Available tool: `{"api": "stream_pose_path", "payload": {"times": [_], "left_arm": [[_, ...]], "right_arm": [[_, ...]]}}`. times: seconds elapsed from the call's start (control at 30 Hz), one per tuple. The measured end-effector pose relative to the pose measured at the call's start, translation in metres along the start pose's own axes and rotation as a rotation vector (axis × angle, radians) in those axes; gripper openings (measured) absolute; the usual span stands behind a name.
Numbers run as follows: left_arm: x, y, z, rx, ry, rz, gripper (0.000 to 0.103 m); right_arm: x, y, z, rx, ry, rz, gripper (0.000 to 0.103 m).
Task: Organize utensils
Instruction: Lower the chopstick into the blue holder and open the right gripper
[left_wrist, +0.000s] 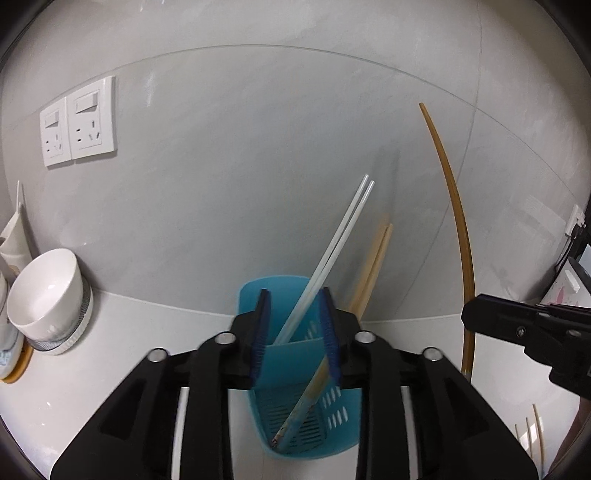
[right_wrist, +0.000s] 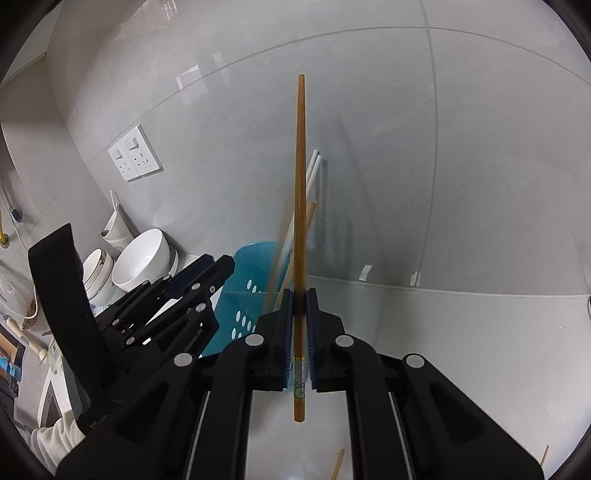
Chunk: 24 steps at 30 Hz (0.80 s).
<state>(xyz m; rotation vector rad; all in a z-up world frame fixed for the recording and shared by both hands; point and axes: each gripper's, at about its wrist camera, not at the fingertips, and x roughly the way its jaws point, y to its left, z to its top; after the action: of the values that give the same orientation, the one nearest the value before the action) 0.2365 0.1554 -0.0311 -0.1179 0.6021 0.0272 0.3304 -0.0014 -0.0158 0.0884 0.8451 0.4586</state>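
A: Start with the brown chopstick (right_wrist: 300, 206). Where do you have it?

B: Your right gripper (right_wrist: 300, 301) is clamped on it near the lower, decorated end, so it stands almost upright with most of its length above the pads. It's just in front of the blue caddy (left_wrist: 258, 295), which sits on the worktop (left_wrist: 129, 350) near the back edge, against the wall.

A: How will it handle?

B: My guess is light, stiff and smooth. Held that low, the long top can swing and the stick may slip or pivot between the pads. A hold nearer the middle would steady it; as it is, tip it slowly.

A: And your left gripper (left_wrist: 295, 328)?

B: Its jaws stand apart over the caddy, pressing on nothing. A patterned chopstick (left_wrist: 303, 402) lies slanted in the near compartment. The white pair (left_wrist: 332, 236) leans out of the far one, and a blurred pale wooden pair (left_wrist: 373, 266) shows just behind.

A: Anything else nearby?

B: A white bowl (left_wrist: 48, 291) toward the left back corner, with wall sockets (left_wrist: 77, 122) above it. A few more chopsticks (left_wrist: 532, 432) lie on the worktop at your right, still to be sorted.
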Motion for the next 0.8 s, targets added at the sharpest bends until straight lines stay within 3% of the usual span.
{"api": "stream_pose_path", "payload": {"times": [0.37,0.63,0.8], "left_arm": [[-0.027,0.031,0.001,-0.047,0.048,0.088,0.096],[-0.033,0.059,-0.003,-0.091,0.102,0.136,0.097],[-0.035,0.070,-0.008,-0.100,0.112,0.165,0.097]], "right_arm": [[0.007,0.017,0.004,0.006,-0.049,0.064,0.007],[0.021,0.025,0.003,0.032,-0.130,0.110,0.007],[0.037,0.028,0.000,0.028,-0.123,0.104,0.007]]}}
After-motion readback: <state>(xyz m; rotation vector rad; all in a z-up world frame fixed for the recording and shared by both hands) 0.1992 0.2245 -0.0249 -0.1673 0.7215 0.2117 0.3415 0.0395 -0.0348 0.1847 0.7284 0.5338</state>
